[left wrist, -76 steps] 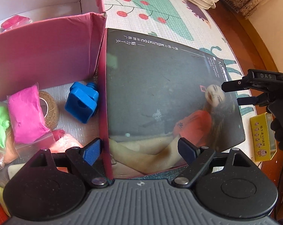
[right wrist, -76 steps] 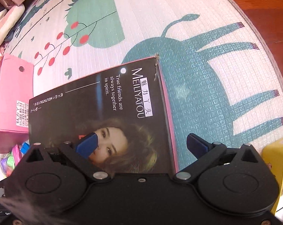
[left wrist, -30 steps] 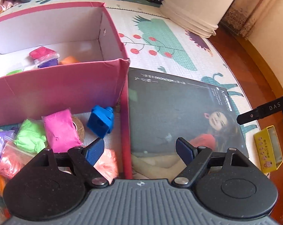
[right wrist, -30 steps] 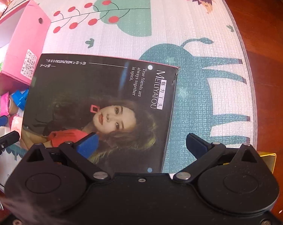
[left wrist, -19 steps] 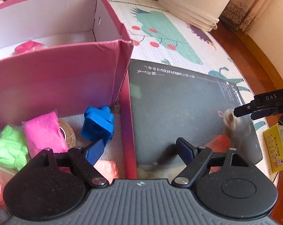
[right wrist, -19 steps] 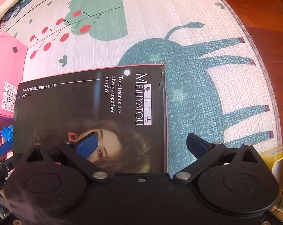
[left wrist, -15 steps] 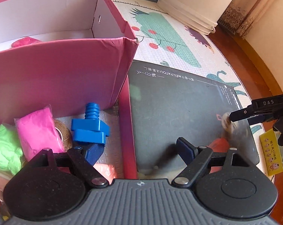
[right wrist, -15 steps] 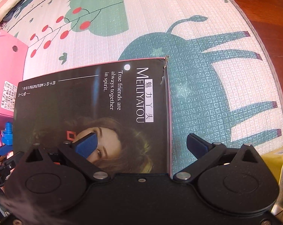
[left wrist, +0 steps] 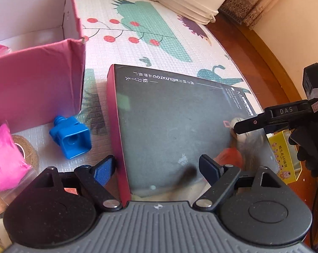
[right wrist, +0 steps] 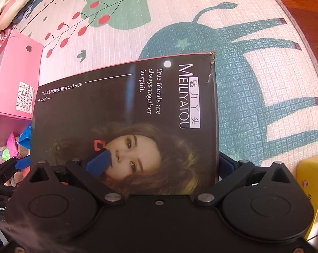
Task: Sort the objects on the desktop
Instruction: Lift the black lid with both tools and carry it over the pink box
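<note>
A flat black box lid (left wrist: 175,124) with a woman's portrait and the word MEILIYATOU, red at its side wall, is held up above the play mat. My left gripper (left wrist: 156,169) straddles its near left edge, one finger outside the red wall and one over the black face. My right gripper (right wrist: 161,164) straddles the lid's (right wrist: 127,118) opposite edge, one finger over the portrait and one beyond the lid's right edge. Neither pair of jaws visibly presses the cardboard. The right gripper's fingers (left wrist: 256,123) show at the lid's far right in the left wrist view.
An open pink box (left wrist: 32,80) stands at left. Beside it lie a blue plastic block (left wrist: 71,140), a pink clay bag (left wrist: 4,156), a tape roll (left wrist: 26,149) and other clay bags. A yellow box (left wrist: 285,158) sits at right by the mat's edge.
The lid has shifted right, away from the pink box, opening a gap of mat between them. The blue block has tipped onto its side. The right gripper's fingers now straddle the lid's edge.
</note>
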